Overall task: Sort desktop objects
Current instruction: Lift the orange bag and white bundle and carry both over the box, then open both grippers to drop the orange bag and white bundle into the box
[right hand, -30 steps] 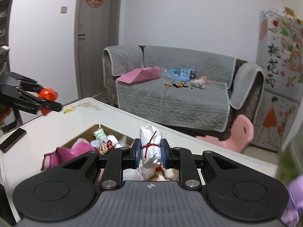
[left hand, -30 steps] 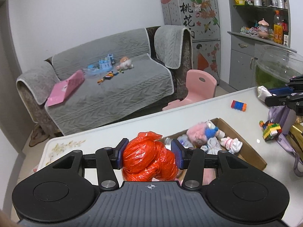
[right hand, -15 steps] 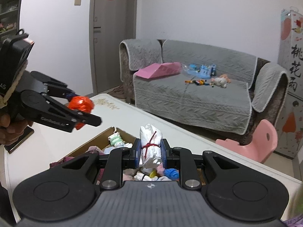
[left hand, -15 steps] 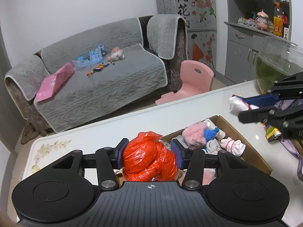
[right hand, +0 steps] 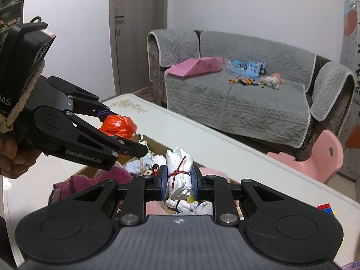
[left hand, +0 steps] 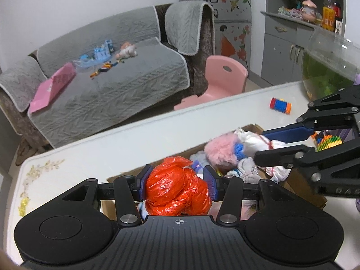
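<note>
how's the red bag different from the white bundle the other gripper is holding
The red bag is crinkly, shiny plastic bunched into a wide lump; the white bundle is narrower, stands upright and is tied with red string. The left gripper holds the bag, the right gripper the bundle. Both hang over the cardboard box.

Crumpled orange plastic bag (left hand: 177,190) held above near end of cardboard box (left hand: 299,180). White cloth bundle (right hand: 180,175), red string tied, upright above box. Pink plush toy (left hand: 221,149), socks inside box.
</note>
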Motion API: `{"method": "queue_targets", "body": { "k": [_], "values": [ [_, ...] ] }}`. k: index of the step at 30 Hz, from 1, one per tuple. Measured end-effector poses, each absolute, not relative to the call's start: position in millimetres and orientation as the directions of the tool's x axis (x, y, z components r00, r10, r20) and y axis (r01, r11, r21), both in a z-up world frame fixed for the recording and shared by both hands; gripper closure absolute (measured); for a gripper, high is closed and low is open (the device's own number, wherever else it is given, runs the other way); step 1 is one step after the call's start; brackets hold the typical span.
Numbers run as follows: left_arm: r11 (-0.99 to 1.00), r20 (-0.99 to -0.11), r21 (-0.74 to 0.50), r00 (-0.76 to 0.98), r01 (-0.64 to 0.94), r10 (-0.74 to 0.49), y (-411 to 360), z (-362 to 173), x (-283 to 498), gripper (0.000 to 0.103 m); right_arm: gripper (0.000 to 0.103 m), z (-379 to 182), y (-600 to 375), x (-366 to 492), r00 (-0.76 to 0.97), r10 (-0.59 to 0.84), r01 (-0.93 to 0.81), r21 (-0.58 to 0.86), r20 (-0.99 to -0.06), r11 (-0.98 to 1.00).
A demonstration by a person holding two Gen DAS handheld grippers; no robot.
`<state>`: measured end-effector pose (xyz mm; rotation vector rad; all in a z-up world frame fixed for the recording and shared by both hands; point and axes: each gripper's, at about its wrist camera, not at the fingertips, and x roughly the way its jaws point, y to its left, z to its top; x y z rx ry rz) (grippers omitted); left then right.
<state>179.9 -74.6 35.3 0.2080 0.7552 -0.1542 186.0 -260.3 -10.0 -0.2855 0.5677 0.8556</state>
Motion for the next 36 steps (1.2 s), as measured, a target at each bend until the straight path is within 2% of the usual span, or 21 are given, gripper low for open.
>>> {"method": "queue_targets", "body": {
  "k": [12,24,26,31,32,35,36],
  "values": [
    [0.977,-0.76,0.081,0.646,0.197,-0.068,-76.5,1.0,199.8,0.047,0.083,-44.3,-247.6,195.1,0.48,0.585,-0.772,0.002,-0.654,0.635],
    [0.981,-0.79,0.048,0.608,0.19,-0.079,-76.9,-21.3,204.1,0.044,0.083,-62.9,-237.1,200.0,0.456,0.559,-0.778,-0.005,-0.693,0.628],
    [0.98,-0.791,0.056,0.607,0.189,-0.071,-78.6,-24.1,203.0,0.041,0.083,-65.1,-236.3,199.8,0.455,0.555,-0.778,-0.007,-0.697,0.629],
    [0.986,-0.772,0.073,0.634,0.147,-0.037,-73.8,-21.1,193.2,0.016,0.078,-66.2,-237.5,196.4,0.46,0.545,-0.776,-0.02,-0.701,0.63],
    [0.987,-0.762,0.073,0.646,0.144,-0.038,-72.5,-17.4,187.8,0.015,0.077,-64.9,-238.7,194.3,0.464,0.546,-0.776,-0.023,-0.698,0.63],
    [0.986,-0.741,0.096,0.671,0.137,-0.021,-73.4,-6.4,172.8,0.012,0.057,-57.1,-246.0,185.1,0.483,0.555,-0.772,-0.03,-0.677,0.635],
    [0.984,-0.729,0.111,0.684,0.137,-0.013,-75.2,-1.0,164.9,0.009,0.043,-54.3,-248.7,181.8,0.491,0.558,-0.769,-0.031,-0.669,0.639]
  ]
}}
